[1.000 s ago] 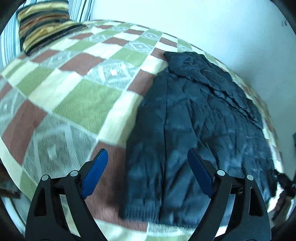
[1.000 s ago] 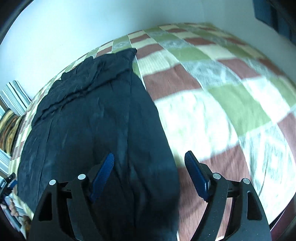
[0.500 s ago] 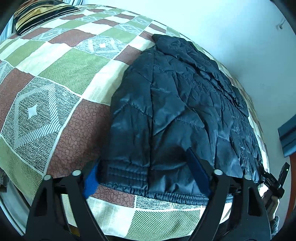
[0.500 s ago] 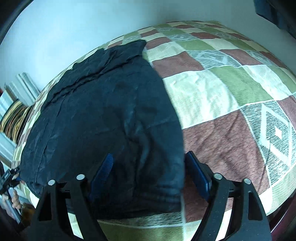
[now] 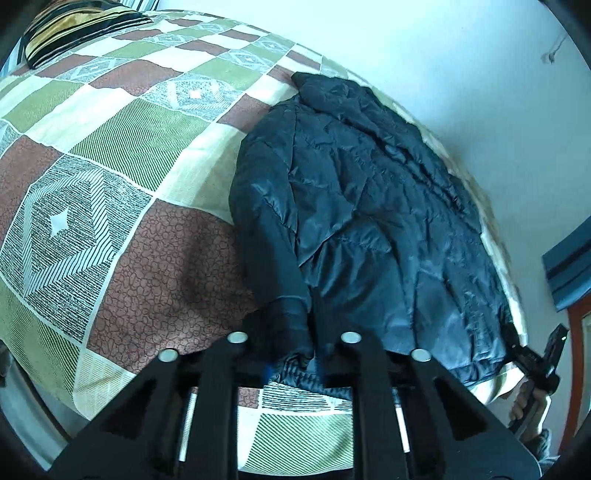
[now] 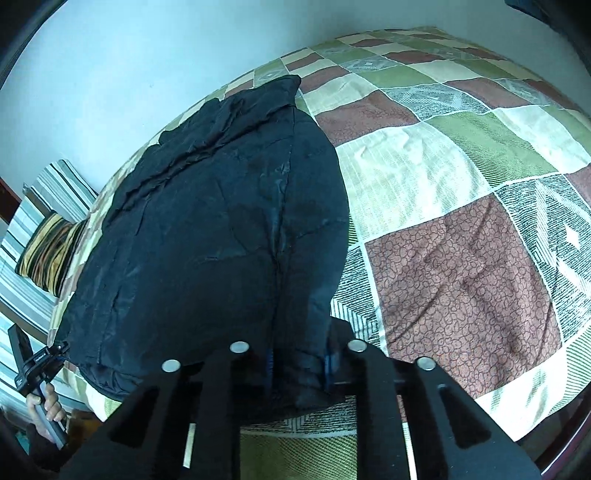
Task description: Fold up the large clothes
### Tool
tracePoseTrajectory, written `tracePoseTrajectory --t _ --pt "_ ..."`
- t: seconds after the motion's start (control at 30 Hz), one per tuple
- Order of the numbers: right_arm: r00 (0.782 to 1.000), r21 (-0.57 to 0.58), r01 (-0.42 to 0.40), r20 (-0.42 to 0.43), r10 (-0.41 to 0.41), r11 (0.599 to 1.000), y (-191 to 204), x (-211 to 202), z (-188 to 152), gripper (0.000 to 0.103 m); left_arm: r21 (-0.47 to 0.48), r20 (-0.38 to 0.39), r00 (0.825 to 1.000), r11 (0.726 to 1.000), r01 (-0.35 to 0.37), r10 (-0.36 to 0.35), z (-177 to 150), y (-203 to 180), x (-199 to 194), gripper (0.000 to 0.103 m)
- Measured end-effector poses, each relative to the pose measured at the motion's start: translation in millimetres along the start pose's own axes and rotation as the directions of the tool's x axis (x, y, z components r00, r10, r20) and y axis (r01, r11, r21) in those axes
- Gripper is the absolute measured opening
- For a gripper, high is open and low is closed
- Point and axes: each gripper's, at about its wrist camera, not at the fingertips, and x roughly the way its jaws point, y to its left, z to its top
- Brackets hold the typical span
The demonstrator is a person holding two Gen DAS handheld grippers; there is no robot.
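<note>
A dark navy quilted jacket [image 5: 369,206] lies flat on the patchwork bed, collar end toward the far wall. My left gripper [image 5: 293,363] is shut on the jacket's hem at its left corner, by the cuff of the left sleeve. In the right wrist view the jacket [image 6: 207,229] fills the left half. My right gripper [image 6: 297,363] is shut on the hem at the jacket's right corner. Both pinched corners are bunched up between the jaws at the bed's near edge.
The bedspread [image 5: 110,184] has green, brown and cream squares and spreads wide beside the jacket [image 6: 461,221]. A striped pillow [image 5: 74,29] lies at the far left corner. The white wall [image 5: 461,74] runs behind the jacket. The other gripper shows at each view's edge [image 5: 539,362].
Both grippers came down to the jacket's near hem and closed from wide open onto its two corners. The fabric at the corners is now gathered between the jaws.
</note>
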Motion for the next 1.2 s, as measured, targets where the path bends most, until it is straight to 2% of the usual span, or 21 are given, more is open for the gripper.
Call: tracePoseTrajectory --t 0.2,0.3,0.5,0.6,0.67,0.87,1.1,1.2 --pt "0.998 0.044 -0.064 0.004 0.064 0.997 -1.9 -12.4 -1.7 0.013 0.042 0.067 0.998 0.999 0.017 -0.020 -2.2 -8.7 -24.7 0.010" --pt "0.993 0.066 -0.121 0.013 0.121 0.990 -1.4 -25.4 0.2 0.012 0.028 0.104 0.992 0.998 0.064 -0.067 1.3 -11.8 -47.5 0.010" --pt "0.963 0.120 -0.266 0.063 0.260 0.956 1.4 -45.8 26.0 0.011 -0.013 0.156 0.975 0.987 0.161 -0.157 31.7 -21.3 -69.9 0.010" --pt "0.943 0.139 -0.330 0.094 0.319 0.934 3.2 -48.6 51.4 0.011 -0.003 0.172 0.970 0.984 0.177 -0.174 57.8 -30.2 -68.1 0.009" --pt "0.931 0.151 -0.362 0.117 0.347 0.920 5.4 -46.4 74.2 0.011 0.001 0.178 0.968 0.984 0.177 -0.174 75.9 -35.9 -62.8 0.009" --pt "0.919 0.170 -0.389 0.148 0.366 0.906 11.8 -14.3 136.8 0.011 -0.018 0.197 0.965 0.984 0.179 -0.172 147.8 -46.0 -29.6 0.009" --pt "0.927 0.198 -0.373 0.133 0.352 0.907 20.8 47.3 209.9 0.011 -0.079 0.145 0.983 0.989 0.122 -0.109 232.5 -52.4 50.3 0.009" --pt "0.939 0.234 -0.344 0.100 0.329 0.909 21.2 81.3 238.5 0.011 -0.081 0.115 0.991 0.993 0.085 -0.076 253.0 -55.4 82.5 0.009"
